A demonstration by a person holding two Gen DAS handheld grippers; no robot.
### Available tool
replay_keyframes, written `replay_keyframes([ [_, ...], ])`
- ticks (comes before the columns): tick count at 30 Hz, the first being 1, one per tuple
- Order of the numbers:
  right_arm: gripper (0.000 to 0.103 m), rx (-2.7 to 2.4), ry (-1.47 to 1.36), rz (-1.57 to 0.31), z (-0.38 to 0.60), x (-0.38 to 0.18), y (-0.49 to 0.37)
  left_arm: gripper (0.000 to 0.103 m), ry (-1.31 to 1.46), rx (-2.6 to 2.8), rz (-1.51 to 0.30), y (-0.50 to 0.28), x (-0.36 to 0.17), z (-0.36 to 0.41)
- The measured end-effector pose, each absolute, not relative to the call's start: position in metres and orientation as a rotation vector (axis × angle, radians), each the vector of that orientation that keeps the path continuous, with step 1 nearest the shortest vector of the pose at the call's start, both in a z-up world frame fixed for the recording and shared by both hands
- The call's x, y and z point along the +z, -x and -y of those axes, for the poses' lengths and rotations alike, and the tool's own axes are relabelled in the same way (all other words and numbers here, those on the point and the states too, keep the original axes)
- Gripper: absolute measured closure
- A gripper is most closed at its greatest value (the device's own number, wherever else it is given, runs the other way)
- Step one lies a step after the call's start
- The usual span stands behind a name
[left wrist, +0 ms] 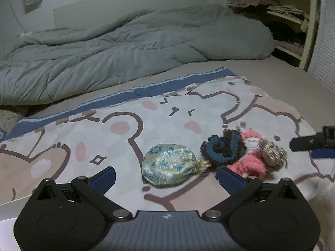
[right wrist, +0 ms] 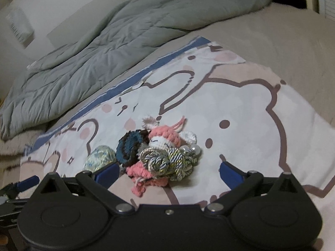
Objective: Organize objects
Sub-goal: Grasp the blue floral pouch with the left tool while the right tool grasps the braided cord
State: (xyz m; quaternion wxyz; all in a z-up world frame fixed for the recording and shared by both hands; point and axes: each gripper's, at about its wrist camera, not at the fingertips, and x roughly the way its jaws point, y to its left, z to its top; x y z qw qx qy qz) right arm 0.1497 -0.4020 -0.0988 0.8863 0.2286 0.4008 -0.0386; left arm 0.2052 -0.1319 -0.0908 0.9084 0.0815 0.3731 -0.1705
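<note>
On a bed, a cartoon-bear printed cloth (left wrist: pixel 129 129) carries a small cluster of trinkets; the left claw (left wrist: pixel 166 176) hangs low with its blue-tipped fingers spread apart and empty, and the right claw (right wrist: pixel 169 172) likewise stands wide apart, holding nothing; in the left wrist view a round pale-green brocade pouch with blue flowers (left wrist: pixel 168 164) lies just ahead between the fingers, at about twelve o'clock; touching it at two o'clock is a dark blue and black crocheted ruffle (left wrist: pixel 222 149), then a pink crocheted doll with a white face (left wrist: pixel 250 156), and at three o'clock a silver-and-gold knotted cord ornament (left wrist: pixel 273 155); in the right wrist view the knotted ornament (right wrist: pixel 167 160) lies over the doll (right wrist: pixel 165 139), dead ahead; the pile is tangled, so the likely step is separating one piece; best to take the pouch first, since it sits at the edge, closing on its plump middle and lifting straight up to avoid dragging its gold tassel through the ruffle; a grey duvet (left wrist: pixel 104 48) lies bunched at twelve o'clock, well apart.
</note>
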Motion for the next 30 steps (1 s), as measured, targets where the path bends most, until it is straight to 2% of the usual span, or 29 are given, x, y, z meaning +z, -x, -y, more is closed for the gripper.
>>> replay_keyframes([
  [8, 0.0, -0.158, -0.489, -0.856, 0.403, -0.113, -0.175, 0.0, -0.189, -0.335, -0.79, -0.245, -0.12, 0.148],
  [14, 0.0, -0.181, -0.501, -0.856, 0.402, -0.124, -0.19, 0.0, -0.083, -0.307, -0.837, -0.267, -0.148, 0.146],
  [19, 0.0, -0.154, -0.398, -0.91, 0.388, -0.134, -0.197, 0.0, 0.016, -0.282, -0.906, -0.28, -0.175, 0.139],
  [26, 0.0, -0.205, -0.412, -0.968, 0.406, -0.14, -0.181, 0.0, 0.024, -0.277, -0.896, -0.283, -0.176, 0.147],
  [27, 0.001, -0.231, -0.401, -0.996, 0.409, -0.141, -0.18, 0.0, 0.004, -0.279, -0.886, -0.283, -0.176, 0.149],
  [30, 0.012, -0.246, -0.414, -1.031, 0.418, -0.142, -0.173, 0.0, -0.044, -0.284, -0.857, -0.282, -0.175, 0.155],
])
